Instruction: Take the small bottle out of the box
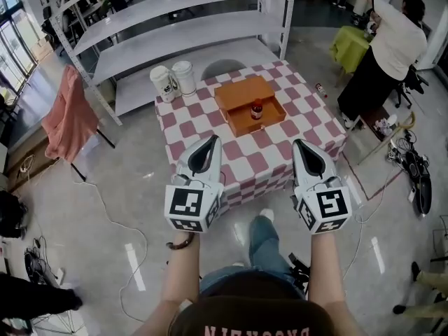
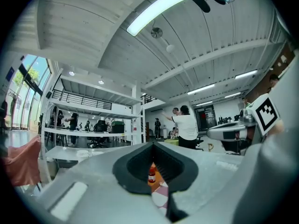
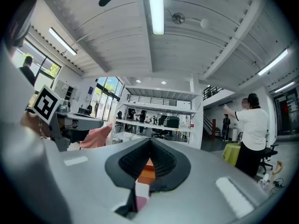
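Note:
An open orange box (image 1: 250, 103) lies on the pink-and-white checked table (image 1: 210, 128). Inside it a small bottle (image 1: 257, 109) with a red cap stands upright. Both grippers hover side by side over the table's near edge, well short of the box. My left gripper (image 1: 208, 143) is shut with nothing in it. My right gripper (image 1: 304, 147) is shut and empty too. In the left gripper view the closed left gripper (image 2: 152, 146) frames the bottle (image 2: 152, 173) in the hollow behind its tips. The right gripper (image 3: 150, 141) shows a strip of the orange box (image 3: 147, 170) the same way.
Two white tubs (image 1: 173, 80) stand at the table's far left corner. White shelving (image 1: 175, 30) runs behind the table. A pink cloth (image 1: 68, 114) hangs on a stand at left. A person in a white top (image 1: 392, 44) stands at right by a yellow-green table (image 1: 350, 44). Cables lie on the floor.

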Tool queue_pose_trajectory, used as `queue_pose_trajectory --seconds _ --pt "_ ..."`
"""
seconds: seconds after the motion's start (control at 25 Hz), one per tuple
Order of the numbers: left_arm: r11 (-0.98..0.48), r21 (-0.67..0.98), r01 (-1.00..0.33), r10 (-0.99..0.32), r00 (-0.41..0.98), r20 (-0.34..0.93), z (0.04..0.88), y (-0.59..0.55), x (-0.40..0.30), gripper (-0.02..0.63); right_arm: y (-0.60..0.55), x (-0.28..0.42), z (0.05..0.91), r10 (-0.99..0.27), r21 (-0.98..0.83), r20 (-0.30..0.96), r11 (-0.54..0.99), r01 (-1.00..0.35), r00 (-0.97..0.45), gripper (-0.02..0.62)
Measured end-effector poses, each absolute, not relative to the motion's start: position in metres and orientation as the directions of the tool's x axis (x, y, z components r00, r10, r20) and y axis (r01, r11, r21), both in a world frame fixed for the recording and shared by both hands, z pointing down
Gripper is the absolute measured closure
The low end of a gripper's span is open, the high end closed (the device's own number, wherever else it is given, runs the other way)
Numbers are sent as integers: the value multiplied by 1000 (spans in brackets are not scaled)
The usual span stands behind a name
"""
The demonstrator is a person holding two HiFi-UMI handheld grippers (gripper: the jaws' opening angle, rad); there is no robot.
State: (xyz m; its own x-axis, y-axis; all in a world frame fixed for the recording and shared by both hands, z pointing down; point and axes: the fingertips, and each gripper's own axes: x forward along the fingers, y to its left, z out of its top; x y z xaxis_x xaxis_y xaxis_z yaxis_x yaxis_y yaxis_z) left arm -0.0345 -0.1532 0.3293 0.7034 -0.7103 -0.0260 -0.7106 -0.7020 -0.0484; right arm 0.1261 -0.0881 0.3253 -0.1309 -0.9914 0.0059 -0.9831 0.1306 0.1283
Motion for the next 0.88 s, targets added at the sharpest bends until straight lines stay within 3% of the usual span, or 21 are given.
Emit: queue_pose_trajectory --seconds 0.88 --pt "-511 -28 -859 -858 508 68 361 -360 69 613 -331 235 371 -907 26 96 413 -910 -409 592"
